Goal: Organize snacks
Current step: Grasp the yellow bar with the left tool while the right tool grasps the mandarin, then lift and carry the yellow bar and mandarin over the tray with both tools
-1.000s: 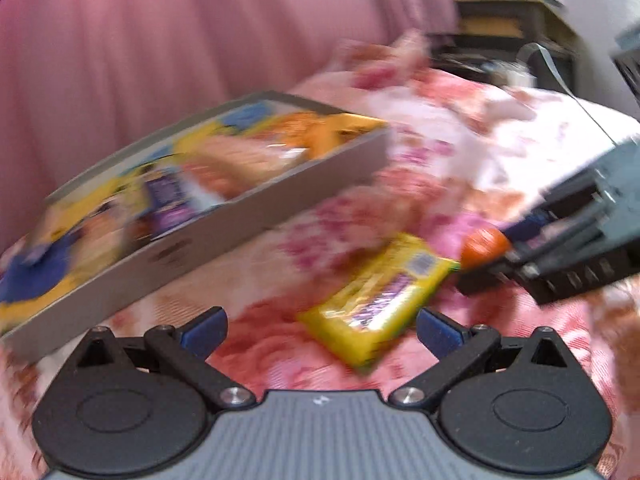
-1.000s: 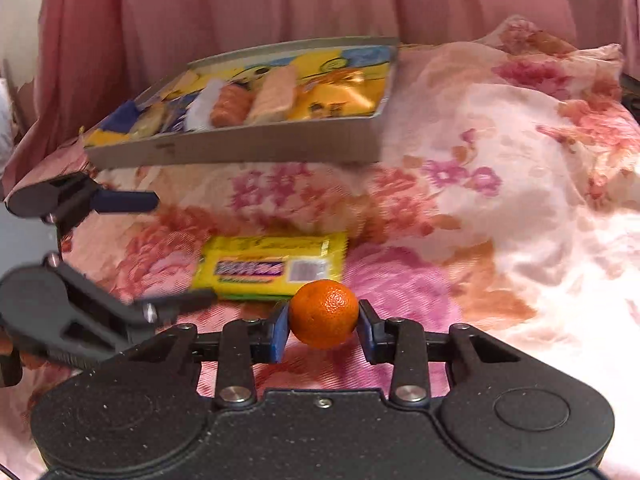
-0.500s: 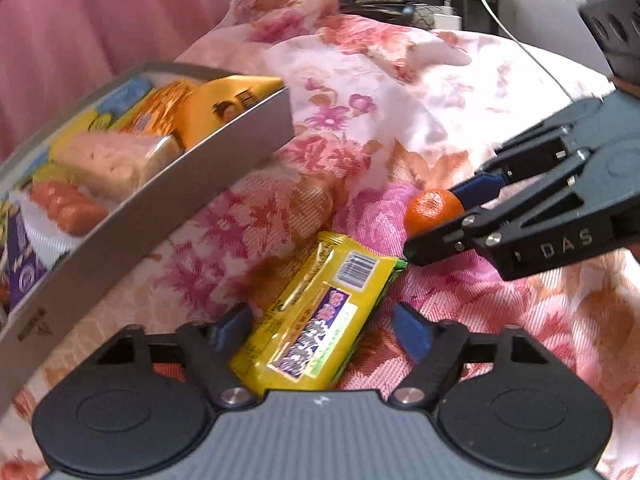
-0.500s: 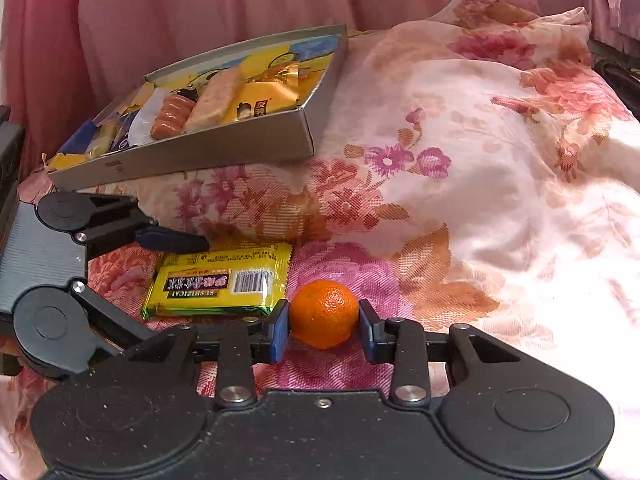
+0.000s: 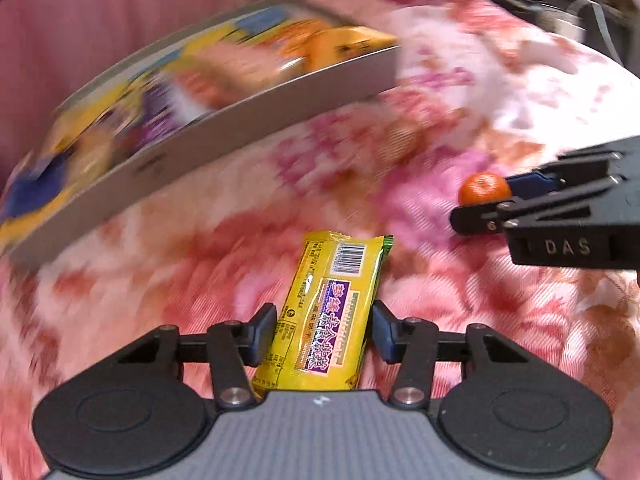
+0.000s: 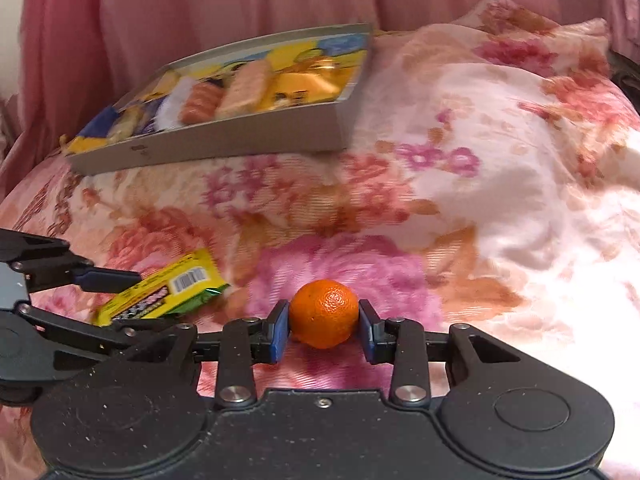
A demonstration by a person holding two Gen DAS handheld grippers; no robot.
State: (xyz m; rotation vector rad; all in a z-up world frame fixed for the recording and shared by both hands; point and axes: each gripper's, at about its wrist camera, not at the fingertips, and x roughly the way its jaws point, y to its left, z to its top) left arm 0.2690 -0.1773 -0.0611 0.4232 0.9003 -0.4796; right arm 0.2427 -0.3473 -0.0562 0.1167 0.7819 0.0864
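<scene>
A: We're over a pink floral bedspread (image 6: 500,168), a pink curtain (image 6: 240,0) hanging behind it. Where do we stand with the snacks?

B: Start at the jaws. Our left gripper (image 5: 324,330) has its pads pressed against both long sides of the yellow snack packet (image 5: 328,312), so we hold it. Our right gripper (image 6: 323,330) is clamped narrow on the small orange (image 6: 323,314).

A: And further out?

B: The grey box (image 6: 240,136) sits at the far left of the bed, well apart from both grippers. It already holds several wrapped snacks in a row, though blur hides what each one is.

A: So part of the job looks done?

B: We judge so: the box is partly filled, and the packet and the orange are in hand but not yet in it. Those two are what's left, as far as we can see.

A: What differs from half a second back?

B: Then our left jaws stood wider, the packet lying slantwise between them — now they've closed on it and it points straight ahead. The right gripper's hold on the orange is unchanged. The left view is smeared, so that gripper is moving.
</scene>
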